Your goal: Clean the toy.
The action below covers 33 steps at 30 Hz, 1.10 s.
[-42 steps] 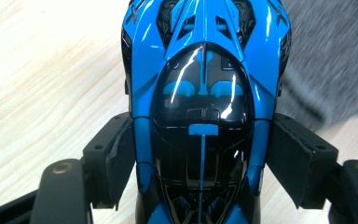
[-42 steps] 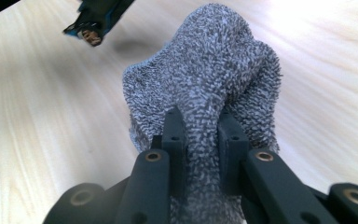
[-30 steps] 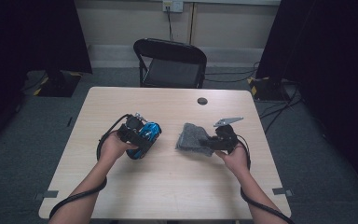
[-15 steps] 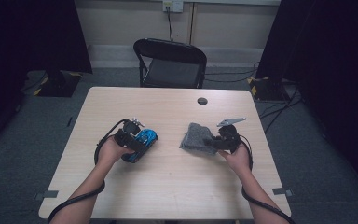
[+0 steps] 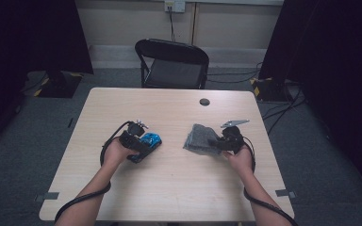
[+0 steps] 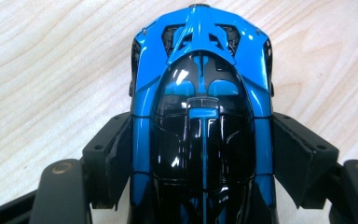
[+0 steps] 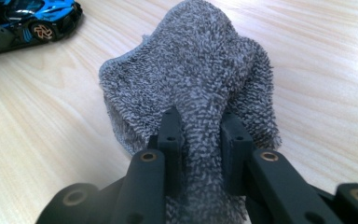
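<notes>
A blue and black toy car [image 6: 203, 93] lies on the wooden table [image 5: 169, 188], left of centre. My left gripper [image 6: 203, 158] is shut on it, one pad pressing each flank; from above the car [image 5: 152, 139] pokes out of the gripper [image 5: 143, 143]. A crumpled grey terry cloth [image 7: 191, 65] rests on the table right of centre. My right gripper [image 7: 200, 135] pinches its near fold. Those jaws have just eased open a little, with the cloth still held between them. The high view shows this gripper [image 5: 213, 145] at the cloth's [image 5: 198, 137] right edge.
A small black round disc [image 5: 204, 101] sits near the table's far edge. A black folding chair [image 5: 172, 61] stands behind the table. Cables run over the floor at the right. In the right gripper view the car [image 7: 32, 18] lies at the top left.
Both hands have sunk slightly toward the table, the left with the car and the right with the cloth.
</notes>
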{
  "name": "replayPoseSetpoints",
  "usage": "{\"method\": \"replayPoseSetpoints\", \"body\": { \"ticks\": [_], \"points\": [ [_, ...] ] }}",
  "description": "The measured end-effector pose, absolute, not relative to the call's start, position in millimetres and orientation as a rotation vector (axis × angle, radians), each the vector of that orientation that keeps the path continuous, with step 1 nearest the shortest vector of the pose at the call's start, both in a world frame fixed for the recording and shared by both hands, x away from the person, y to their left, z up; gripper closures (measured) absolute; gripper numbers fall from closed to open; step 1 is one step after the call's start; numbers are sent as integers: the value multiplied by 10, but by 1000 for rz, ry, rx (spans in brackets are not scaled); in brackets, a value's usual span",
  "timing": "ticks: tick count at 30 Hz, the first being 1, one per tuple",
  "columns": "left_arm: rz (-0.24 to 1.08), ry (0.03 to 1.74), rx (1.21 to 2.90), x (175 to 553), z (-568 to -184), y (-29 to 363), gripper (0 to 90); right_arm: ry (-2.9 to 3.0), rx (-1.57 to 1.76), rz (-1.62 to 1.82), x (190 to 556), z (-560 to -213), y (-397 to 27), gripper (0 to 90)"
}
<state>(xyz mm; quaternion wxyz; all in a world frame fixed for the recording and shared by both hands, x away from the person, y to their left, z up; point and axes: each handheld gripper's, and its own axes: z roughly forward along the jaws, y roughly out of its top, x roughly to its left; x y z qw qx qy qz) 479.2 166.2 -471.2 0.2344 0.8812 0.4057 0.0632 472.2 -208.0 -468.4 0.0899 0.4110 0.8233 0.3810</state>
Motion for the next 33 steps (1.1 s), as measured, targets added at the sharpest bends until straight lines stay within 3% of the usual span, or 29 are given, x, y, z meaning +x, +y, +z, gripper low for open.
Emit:
{"method": "replayPoseSetpoints", "body": {
  "ticks": [11,20,33],
  "points": [
    [206,1065,2422,4830,-4739,1609,275,2398,1238,1078,4740,-4777,-2103,638],
    [246,1010,2411,4825,-4762,1612,247,2353,1220,1057,4694,-4776,-2148,455],
    [274,1023,2349,4824,-4566,1610,161,2314,1200,1063,4633,-4684,-2167,300]
  ]
}}
